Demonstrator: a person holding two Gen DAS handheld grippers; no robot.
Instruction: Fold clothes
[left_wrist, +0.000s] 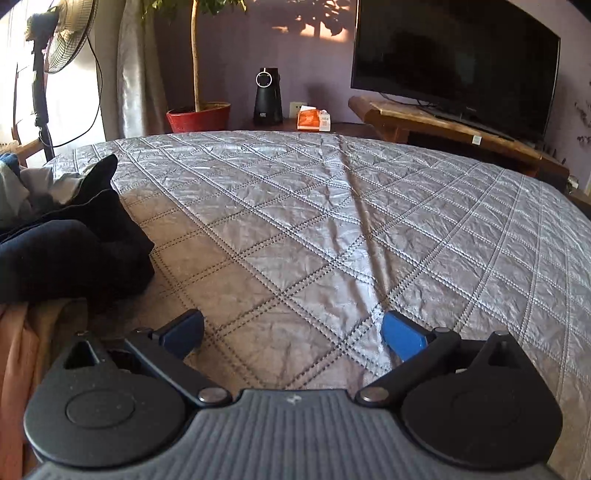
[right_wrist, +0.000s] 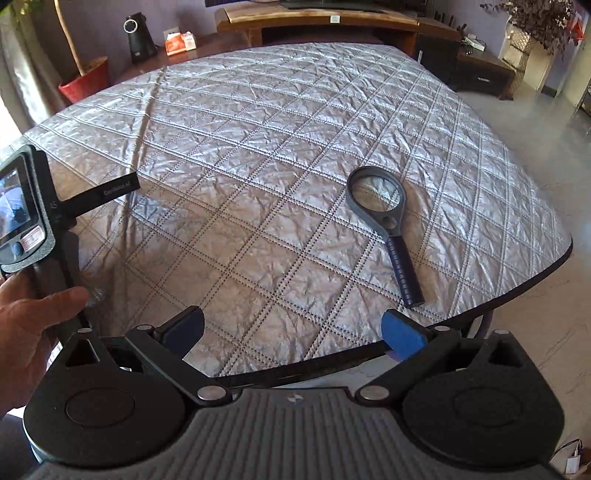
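Silver quilted cloth (left_wrist: 295, 221) with stitched diamond lines covers the desk, wrinkled and bright where sun falls on it. At its left edge the clothes (left_wrist: 74, 243) lie in a loose heap: dark navy and black pieces bunched on top, one black corner sticking up, with pale grey and peach fabric beside and under them. The left tool (left_wrist: 293, 334) hovers near the heap with its blue pads spread apart, holding nothing. The right tool (right_wrist: 293, 334) is likewise spread wide and empty, above the desk's near edge. A magnifying glass (right_wrist: 384, 225) lies flat on the cloth ahead of it.
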